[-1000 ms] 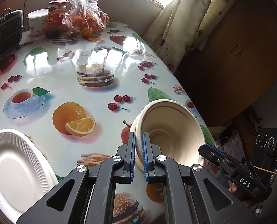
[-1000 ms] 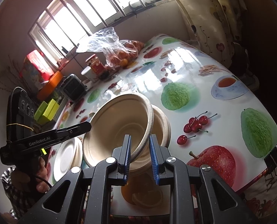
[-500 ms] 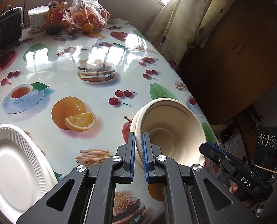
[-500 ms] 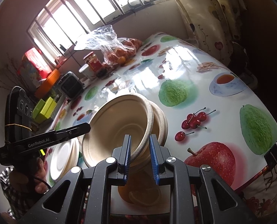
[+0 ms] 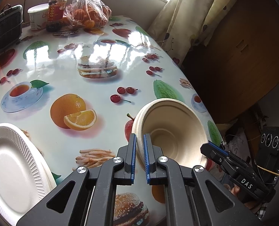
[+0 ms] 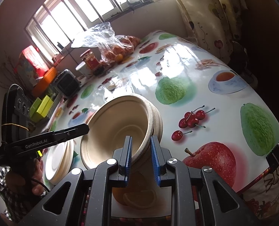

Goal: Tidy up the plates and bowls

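Observation:
A nested stack of beige paper bowls [image 5: 171, 131] hangs tilted above the fruit-print table [image 5: 64, 66]. My left gripper [image 5: 138, 152] is shut on the stack's rim at its left side. My right gripper [image 6: 140, 148] straddles the opposite rim of the bowls [image 6: 118, 126], with a gap between its blue pads and the rim. It shows at the lower right of the left wrist view [image 5: 220, 151]. A stack of white ribbed plates [image 5: 13, 167] lies at the table's near left and also shows in the right wrist view [image 6: 58, 162].
At the table's far end stand a bag of oranges [image 5: 88, 13], a red-labelled jar [image 5: 55, 9], a white tub [image 5: 36, 16] and a small dark heater [image 5: 6, 28]. A curtain [image 5: 192, 15] and wooden cabinet [image 5: 243, 56] are to the right.
The bowl stack has moved a little nearer and lower over the table. The right gripper's jaws have widened slightly around the rim.

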`<state>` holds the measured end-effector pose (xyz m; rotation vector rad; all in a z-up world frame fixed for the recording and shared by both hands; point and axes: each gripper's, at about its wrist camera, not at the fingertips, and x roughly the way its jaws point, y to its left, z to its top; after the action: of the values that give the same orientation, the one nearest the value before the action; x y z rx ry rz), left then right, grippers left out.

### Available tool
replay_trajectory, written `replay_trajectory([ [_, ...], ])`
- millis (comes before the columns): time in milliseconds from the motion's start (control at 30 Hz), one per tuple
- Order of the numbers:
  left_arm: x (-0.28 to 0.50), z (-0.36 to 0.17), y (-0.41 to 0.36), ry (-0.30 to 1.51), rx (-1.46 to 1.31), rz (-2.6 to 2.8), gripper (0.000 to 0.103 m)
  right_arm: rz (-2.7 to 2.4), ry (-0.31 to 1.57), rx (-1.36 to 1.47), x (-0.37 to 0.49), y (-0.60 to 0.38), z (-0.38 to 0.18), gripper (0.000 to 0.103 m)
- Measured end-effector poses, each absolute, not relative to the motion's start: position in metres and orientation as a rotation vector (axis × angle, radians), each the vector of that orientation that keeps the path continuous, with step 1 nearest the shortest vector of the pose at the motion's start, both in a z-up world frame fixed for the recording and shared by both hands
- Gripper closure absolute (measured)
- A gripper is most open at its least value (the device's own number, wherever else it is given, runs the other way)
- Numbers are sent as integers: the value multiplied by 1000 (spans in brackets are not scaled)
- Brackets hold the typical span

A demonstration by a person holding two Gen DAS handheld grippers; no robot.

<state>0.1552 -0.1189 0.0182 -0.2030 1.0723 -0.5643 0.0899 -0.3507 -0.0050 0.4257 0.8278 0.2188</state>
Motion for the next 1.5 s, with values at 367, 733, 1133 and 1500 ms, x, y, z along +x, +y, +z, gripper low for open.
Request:
replay_trajectory([
  [367, 157, 15, -121, 1078, -201, -562, 95, 218, 828, 427, 90, -351, -6, 83],
  [733, 158, 14, -120, 1079, -204, -561, 95, 220, 826, 422, 91, -352, -7, 83],
  [1133, 160, 12, -116, 1077, -242, -581, 70, 200, 827, 442, 91, -357, -8, 65],
  [1500, 162, 5, -117, 1091, -257, -583, 63, 193, 836, 457, 96, -358, -11, 60],
])
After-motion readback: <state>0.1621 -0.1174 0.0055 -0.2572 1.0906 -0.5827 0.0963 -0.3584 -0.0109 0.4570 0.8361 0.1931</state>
